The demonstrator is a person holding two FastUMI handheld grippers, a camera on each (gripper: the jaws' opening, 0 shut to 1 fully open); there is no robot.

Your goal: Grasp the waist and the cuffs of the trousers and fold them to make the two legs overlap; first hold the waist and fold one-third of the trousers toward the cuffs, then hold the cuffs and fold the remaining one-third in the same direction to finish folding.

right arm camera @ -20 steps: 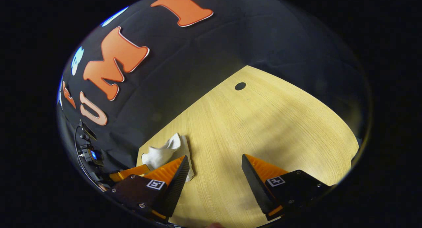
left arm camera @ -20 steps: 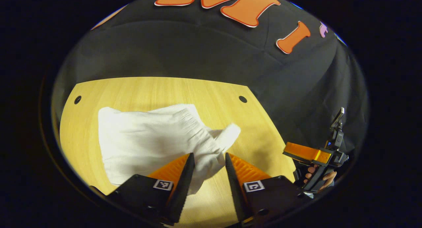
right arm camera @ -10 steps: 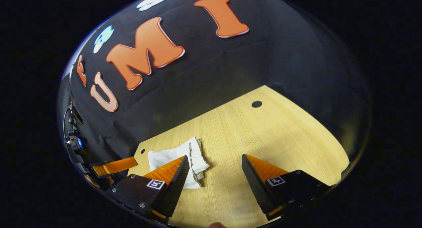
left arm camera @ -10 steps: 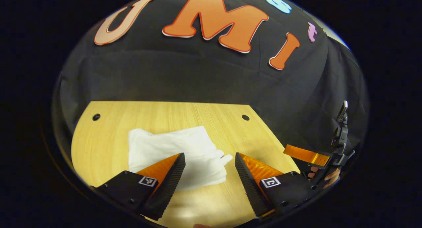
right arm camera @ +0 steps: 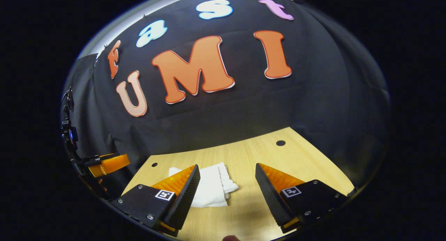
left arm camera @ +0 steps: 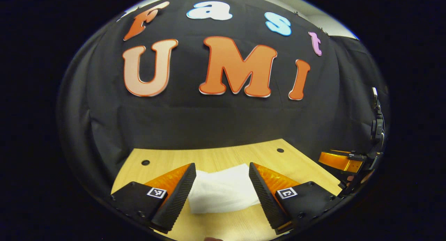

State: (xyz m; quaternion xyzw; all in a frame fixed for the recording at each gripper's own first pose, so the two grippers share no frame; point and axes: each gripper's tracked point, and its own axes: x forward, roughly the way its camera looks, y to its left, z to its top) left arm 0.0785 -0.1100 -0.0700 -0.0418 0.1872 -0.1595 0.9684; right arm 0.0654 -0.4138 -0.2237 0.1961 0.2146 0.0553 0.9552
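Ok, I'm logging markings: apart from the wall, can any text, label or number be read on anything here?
Left claw: square coded tags on its fingers, no readable words.
Right claw: same kind of tags, none readable.
Trousers: none.
Table: none.

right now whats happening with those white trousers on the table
A person holds a gripper in each hand. The white trousers lie folded into a compact bundle on the wooden table. The left gripper and the right gripper are both open, above the table and apart from the cloth, gripping nothing. The folding looks finished.
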